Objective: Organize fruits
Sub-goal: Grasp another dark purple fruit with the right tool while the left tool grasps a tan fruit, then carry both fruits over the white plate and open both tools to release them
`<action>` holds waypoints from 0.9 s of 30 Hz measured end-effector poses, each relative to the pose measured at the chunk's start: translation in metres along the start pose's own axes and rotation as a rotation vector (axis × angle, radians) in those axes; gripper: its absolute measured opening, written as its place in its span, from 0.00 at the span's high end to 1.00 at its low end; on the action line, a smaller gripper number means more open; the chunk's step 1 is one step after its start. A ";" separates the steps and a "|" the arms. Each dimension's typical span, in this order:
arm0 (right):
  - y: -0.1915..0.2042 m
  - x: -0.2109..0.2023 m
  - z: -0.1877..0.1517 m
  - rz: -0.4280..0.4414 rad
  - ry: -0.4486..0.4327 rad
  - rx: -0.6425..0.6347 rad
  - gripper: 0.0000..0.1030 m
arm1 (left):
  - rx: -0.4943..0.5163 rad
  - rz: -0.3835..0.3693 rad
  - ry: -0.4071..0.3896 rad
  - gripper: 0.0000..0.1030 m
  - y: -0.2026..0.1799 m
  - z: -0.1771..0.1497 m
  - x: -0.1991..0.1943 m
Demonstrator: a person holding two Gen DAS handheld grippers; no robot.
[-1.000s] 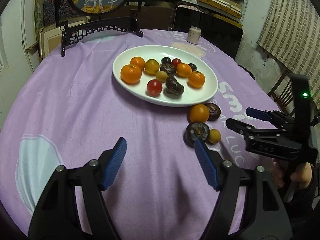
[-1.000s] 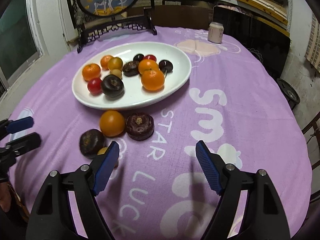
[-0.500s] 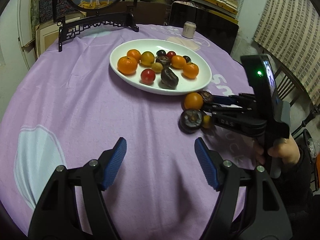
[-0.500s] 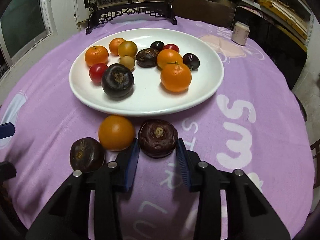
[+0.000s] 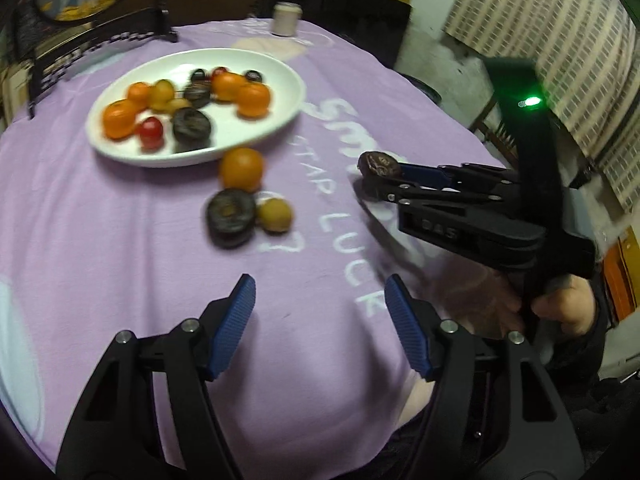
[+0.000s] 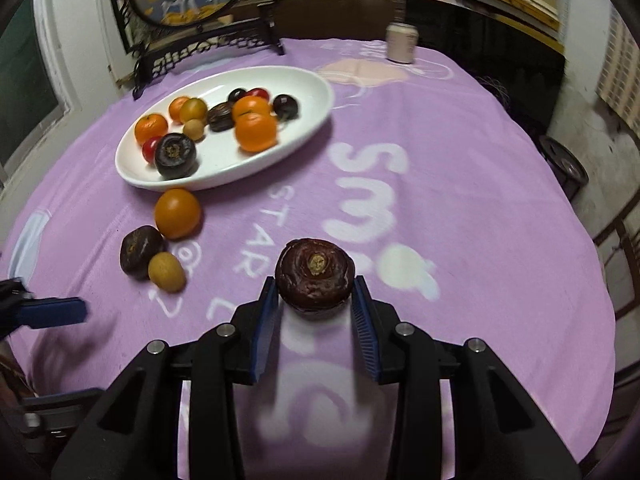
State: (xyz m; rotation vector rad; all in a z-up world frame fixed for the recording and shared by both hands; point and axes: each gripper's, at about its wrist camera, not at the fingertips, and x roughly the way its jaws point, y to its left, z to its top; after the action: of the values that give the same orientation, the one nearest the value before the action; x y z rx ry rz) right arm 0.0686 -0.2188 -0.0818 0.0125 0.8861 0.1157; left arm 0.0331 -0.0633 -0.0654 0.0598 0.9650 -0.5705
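Three fruits lie loose beside the plate (image 6: 320, 92); right tool (image 6: 316, 300) clamped on a dark fruit (image 6: 314, 274) (rounded, may slip), left tool (image 5: 320, 320) empty, closing.

Our right gripper (image 6: 315, 300) clamps a dark brown, flattened round fruit (image 6: 314, 274) between its blue ribbed pads, lifted over the purple printed tablecloth (image 6: 460, 208). To the left, three fruits lie on the cloth: a smooth orange one (image 6: 177, 213), a dark brown one (image 6: 140, 251) and a small tan one (image 6: 166, 271), the last two touching. Behind them we see the white oval plate (image 6: 316, 92) with oranges, dark fruits and red ones. A blue finger of our left gripper (image 6: 52, 312) enters at the left edge.
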 end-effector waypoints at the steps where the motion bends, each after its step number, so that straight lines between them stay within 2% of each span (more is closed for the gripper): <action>1: -0.004 -0.003 -0.002 0.003 -0.006 0.010 0.63 | 0.008 0.009 0.002 0.34 -0.004 0.003 0.007; 5: -0.017 -0.016 -0.008 0.009 -0.033 0.041 0.63 | -0.006 0.036 0.030 0.37 -0.007 0.013 0.033; 7: -0.021 -0.019 -0.009 0.020 -0.039 0.053 0.63 | -0.031 0.079 0.046 0.37 -0.003 0.015 0.045; 9: -0.021 -0.021 -0.009 0.032 -0.045 0.055 0.63 | -0.038 0.136 0.018 0.41 0.001 0.020 0.051; 11: -0.020 -0.022 -0.010 0.043 -0.048 0.054 0.63 | -0.051 0.156 0.013 0.44 0.003 0.025 0.055; 14: -0.017 -0.021 -0.011 0.063 -0.045 0.048 0.63 | -0.074 0.185 0.010 0.55 0.007 0.033 0.059; 17: -0.013 -0.021 -0.012 0.073 -0.041 0.039 0.63 | -0.061 0.217 0.004 0.71 0.007 0.035 0.060; 20: -0.009 -0.018 -0.011 0.078 -0.034 0.032 0.63 | -0.084 0.197 0.007 0.71 0.013 0.037 0.058; 27: 0.002 -0.010 -0.011 0.088 -0.012 0.012 0.63 | -0.084 0.233 0.012 0.70 0.007 0.048 0.067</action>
State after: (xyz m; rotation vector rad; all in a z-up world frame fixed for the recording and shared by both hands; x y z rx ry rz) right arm 0.0529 -0.2179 -0.0808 0.0635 0.8746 0.1925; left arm 0.1023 -0.1005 -0.0916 0.0990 0.9768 -0.3153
